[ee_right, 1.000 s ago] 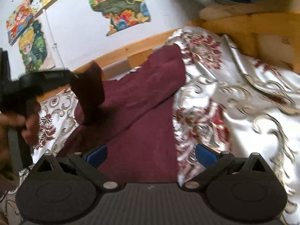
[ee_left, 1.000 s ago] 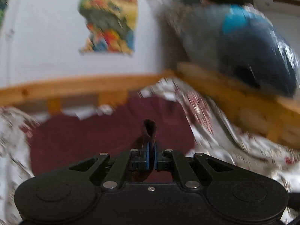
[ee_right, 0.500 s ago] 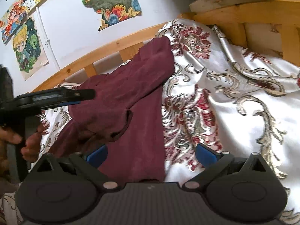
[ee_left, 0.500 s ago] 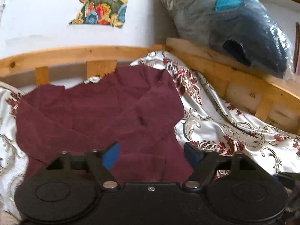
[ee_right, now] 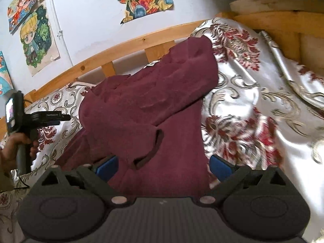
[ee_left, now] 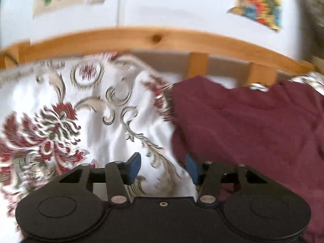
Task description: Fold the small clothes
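Maroon garment (ee_right: 154, 109) lies rumpled on the floral bedspread (ee_right: 253, 93), one sleeve folded across its body. Left gripper (ee_left: 162, 167) sits just off the garment's left edge, jaws closing, only bedspread between them. Right gripper (ee_right: 162, 167) is spread wide over the garment's lower part, gripping nothing.

Left wrist view: motion blur is smearing the patterned bedspread (ee_left: 85, 121) and wall posters (ee_left: 261, 6); the maroon garment (ee_left: 253, 133) is running off the right edge. Right wrist view: the gripper body is hiding the garment's near hem — the person's hand (ee_right: 12, 151) is being cropped at left.
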Demonstrator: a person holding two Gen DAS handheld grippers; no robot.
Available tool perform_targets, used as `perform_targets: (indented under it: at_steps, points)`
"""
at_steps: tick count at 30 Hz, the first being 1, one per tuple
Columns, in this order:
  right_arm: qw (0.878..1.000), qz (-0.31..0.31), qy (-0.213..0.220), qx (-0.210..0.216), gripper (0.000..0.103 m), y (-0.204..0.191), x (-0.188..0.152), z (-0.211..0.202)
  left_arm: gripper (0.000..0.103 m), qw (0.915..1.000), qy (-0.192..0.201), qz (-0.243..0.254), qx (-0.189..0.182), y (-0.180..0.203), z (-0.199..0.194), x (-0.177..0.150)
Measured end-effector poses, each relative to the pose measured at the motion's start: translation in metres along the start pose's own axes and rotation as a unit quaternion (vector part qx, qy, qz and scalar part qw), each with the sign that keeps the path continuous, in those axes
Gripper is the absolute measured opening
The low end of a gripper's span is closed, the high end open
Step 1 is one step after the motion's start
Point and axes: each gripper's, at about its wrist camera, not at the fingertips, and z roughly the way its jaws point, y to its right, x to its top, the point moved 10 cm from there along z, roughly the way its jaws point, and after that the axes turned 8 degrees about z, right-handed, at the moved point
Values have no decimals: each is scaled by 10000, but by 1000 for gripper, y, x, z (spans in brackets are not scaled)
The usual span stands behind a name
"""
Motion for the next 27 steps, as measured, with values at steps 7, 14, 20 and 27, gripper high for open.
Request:
perform_targets:
  at_steps: [7,14,20,27]
  points:
    - [9996,-237,-120,78,91,-12,7,36,43,9956,-259,-650,-616,-10,55,9]
    - [9992,-330,-220,104,75,-24,17,76,3,9946,-286,-372,-921,12,63,16]
    - [9975,-529,-356,-290,10,-25,18,96,1,9928,-126,-1049,-562,-18,49,17]
    - [9981,-325,-466,-249,8,-21,7,85,1,9836,-357,-1710,-442,-40,53,9]
